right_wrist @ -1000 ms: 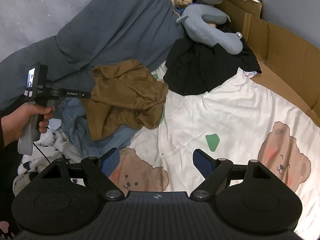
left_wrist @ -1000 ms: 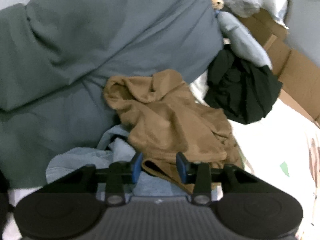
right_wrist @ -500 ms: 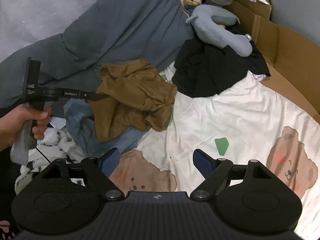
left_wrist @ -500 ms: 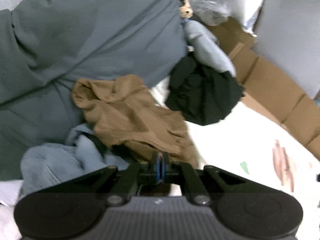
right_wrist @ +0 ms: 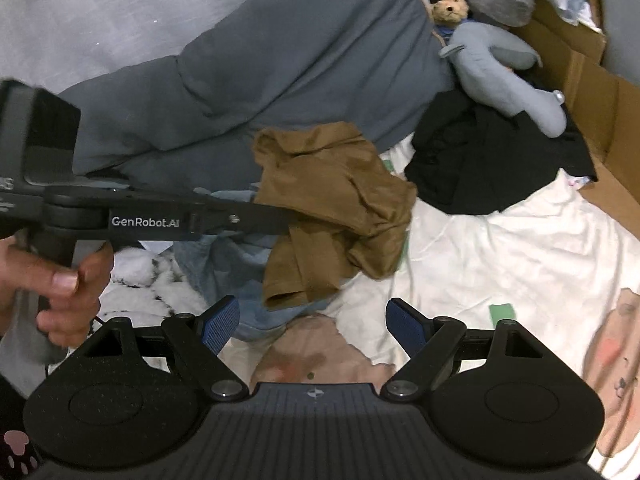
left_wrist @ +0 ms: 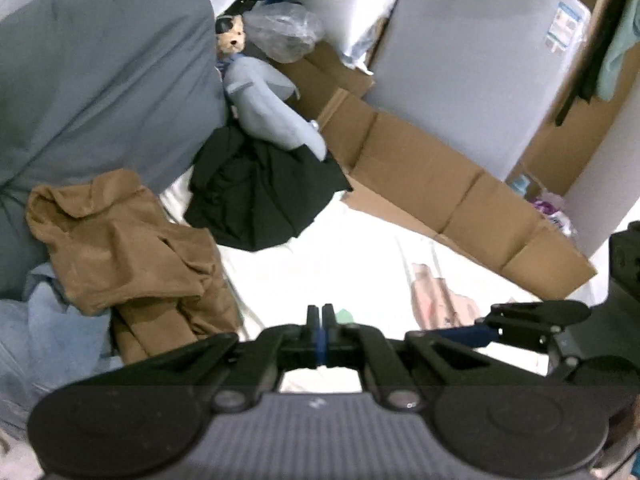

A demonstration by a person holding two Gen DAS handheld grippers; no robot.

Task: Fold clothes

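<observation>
Apparently the left gripper pinches nothing; the right gripper gapes.

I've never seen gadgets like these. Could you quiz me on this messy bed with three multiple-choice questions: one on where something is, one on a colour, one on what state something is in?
1. Where does the grey plush toy lie?
A. partly on the black garment
B. on the brown garment
C. in the person's hand

2. What colour are the pads of the right gripper?
A. red
B. blue
C. yellow

3. How do the right gripper's jaws stand?
A. shut tight
B. clamped on a sock
C. wide open, with nothing between them

Answers:
1 A: the toy's lower end rests over the black cloth.
2 B: both pads show blue.
3 C: the pads stand far apart, with only the sheet behind the gap.
</observation>
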